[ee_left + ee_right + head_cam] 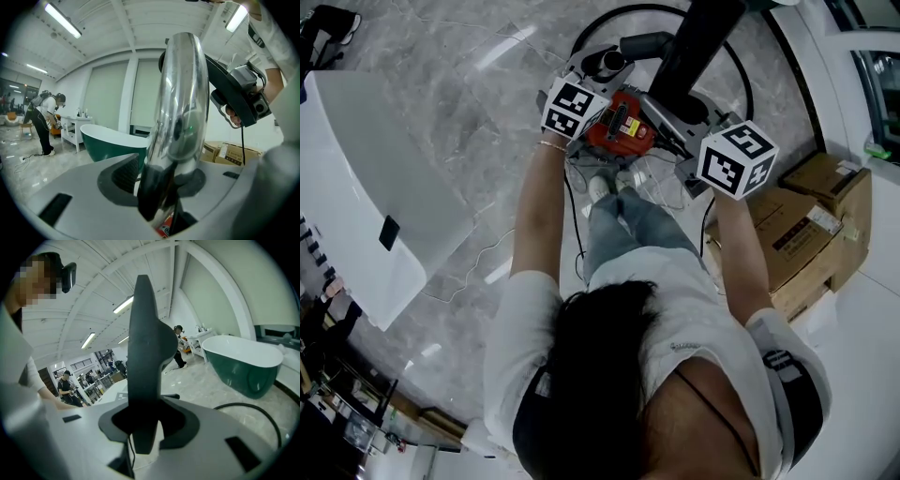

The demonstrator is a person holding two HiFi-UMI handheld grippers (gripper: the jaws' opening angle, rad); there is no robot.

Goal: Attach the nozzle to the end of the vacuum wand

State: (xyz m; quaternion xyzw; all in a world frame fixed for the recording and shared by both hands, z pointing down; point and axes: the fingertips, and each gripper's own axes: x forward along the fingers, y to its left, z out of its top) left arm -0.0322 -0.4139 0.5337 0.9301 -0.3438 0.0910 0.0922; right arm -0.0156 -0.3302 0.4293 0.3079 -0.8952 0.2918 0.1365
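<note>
Grey marble floor (pixel 441 103) below, green bathtub (pixel 243 362) behind. Clamps shiny wand (pixel 180 108) in left gripper (pixel 161 192): stiff, smooth, likely slippery. Pinches dark nozzle (pixel 143 348) upright in right gripper (pixel 145 427): probably light and rigid, best held low, joining end free.

Mirror-polished chrome on the vacuum wand (pixel 180 103), which throws back warped reflections of the room, set against the matt grey plastic fingers (pixel 79 173) of the left gripper (pixel 171 180). The nozzle (pixel 145 352) is dull charcoal plastic, smooth and unshining. In the head view, the floor (pixel 459 103) at 10 o'clock is glossy grey veined stone (ceiling lights streak across it). Cartons (pixel 811 230) at 3 o'clock are plain brown cardboard with paper labels, and the vacuum body (pixel 619 131) at 12 o'clock is shiny red plastic. The shirt (pixel 675 309) is white cloth. The bathtub (pixel 243 364) is glossy green outside, smooth white within.
</note>
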